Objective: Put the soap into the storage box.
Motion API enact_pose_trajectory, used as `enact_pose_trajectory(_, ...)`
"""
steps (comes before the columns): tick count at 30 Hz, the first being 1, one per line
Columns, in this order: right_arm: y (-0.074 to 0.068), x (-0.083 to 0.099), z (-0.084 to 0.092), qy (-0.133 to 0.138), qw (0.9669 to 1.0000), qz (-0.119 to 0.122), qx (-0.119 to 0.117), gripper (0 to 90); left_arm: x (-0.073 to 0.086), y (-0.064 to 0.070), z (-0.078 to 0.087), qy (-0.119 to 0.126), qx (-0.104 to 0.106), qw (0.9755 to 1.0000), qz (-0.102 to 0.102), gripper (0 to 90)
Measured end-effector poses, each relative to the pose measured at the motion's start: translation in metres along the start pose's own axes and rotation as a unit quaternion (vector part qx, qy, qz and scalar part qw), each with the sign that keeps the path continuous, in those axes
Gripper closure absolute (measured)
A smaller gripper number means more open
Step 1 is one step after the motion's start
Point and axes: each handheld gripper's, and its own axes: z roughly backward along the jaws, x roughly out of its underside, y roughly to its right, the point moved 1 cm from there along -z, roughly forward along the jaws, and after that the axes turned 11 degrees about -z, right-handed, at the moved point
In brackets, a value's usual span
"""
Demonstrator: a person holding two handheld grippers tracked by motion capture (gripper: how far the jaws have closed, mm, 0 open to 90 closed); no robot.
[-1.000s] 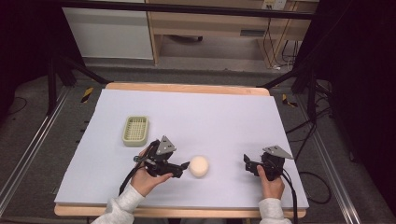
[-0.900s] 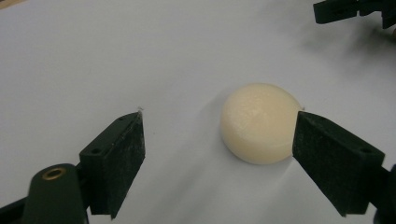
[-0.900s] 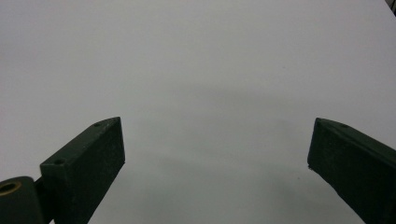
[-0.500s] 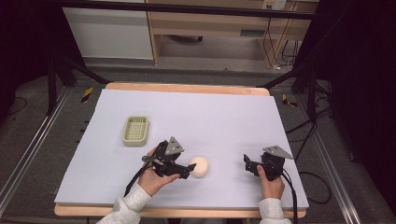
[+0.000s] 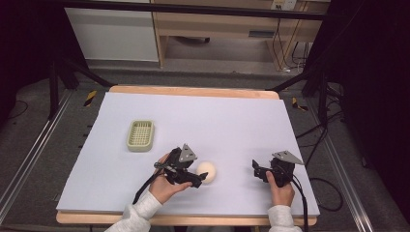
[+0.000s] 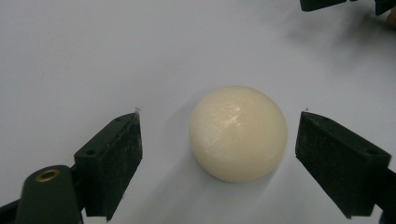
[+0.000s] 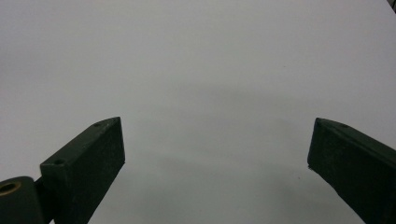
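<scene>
**A:** From the high view, the left gripper (image 5: 203, 180) sat low on the white table cover (image 5: 232, 121) with its tips right at the cream bun-shaped ball (image 5: 207, 171), near the front edge. It looked lined up for a pick.

**B:** And the right gripper (image 5: 258, 172) rested well apart on the other side, out of the way. The green slatted tray (image 5: 140, 135) lay off to the left, a likely drop spot, though that was only a guess.

**A:** In the left gripper view, the jaws stood wide, one on each side of the ball (image 6: 238, 133), neither touching it. It sat slightly nearer the right-hand jaw, so the grip wasn't quite centred.

**B:** Right gripper view: jaws spread too, nothing between them but bare cover (image 7: 201, 70). That hand simply waited.
</scene>
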Motion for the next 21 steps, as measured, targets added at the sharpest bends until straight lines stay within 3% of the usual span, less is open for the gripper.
enact_pose_trajectory(21, 0.000, 0.000, 0.000, -0.001, 1.0000, -0.001, -0.001, 4.3, -0.003, 0.009, -0.029, -0.029, 0.014, 0.9994, -0.015, 12.2)
